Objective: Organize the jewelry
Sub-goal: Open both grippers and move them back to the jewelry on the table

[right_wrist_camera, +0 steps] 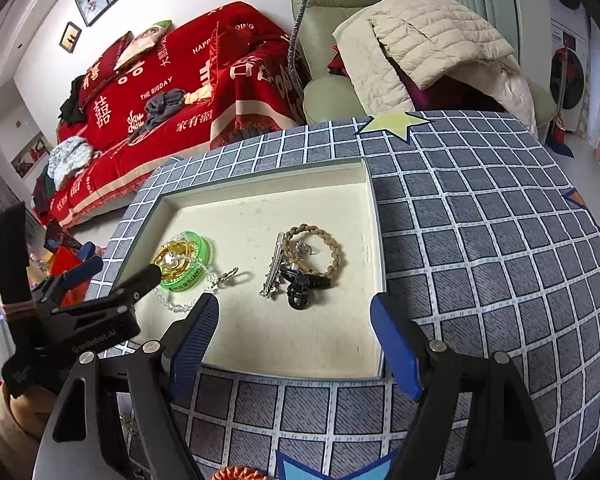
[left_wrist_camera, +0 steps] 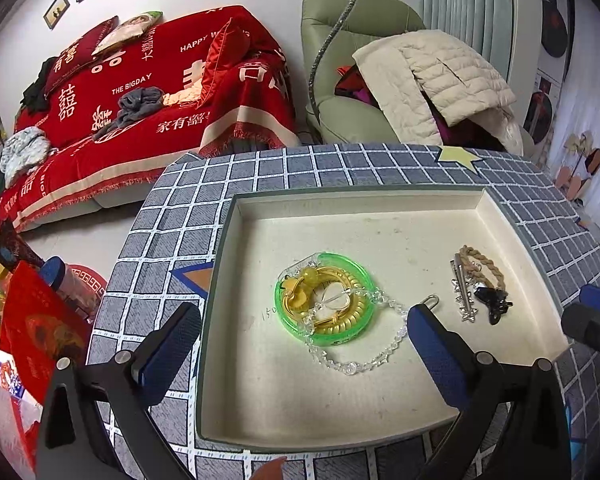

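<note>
Both grippers, left and right, hold jaws released over the tray; its bead chain runs partly hidden.

We see our right gripper with its jaws spread wide over the near edge of a shallow cream tray on a checked tablecloth. In the tray lie a green bangle with gold pieces inside, a clear bead chain, a braided cord bracelet, a silver clip and a black clip. Our left gripper reaches toward the bangle.
</note>
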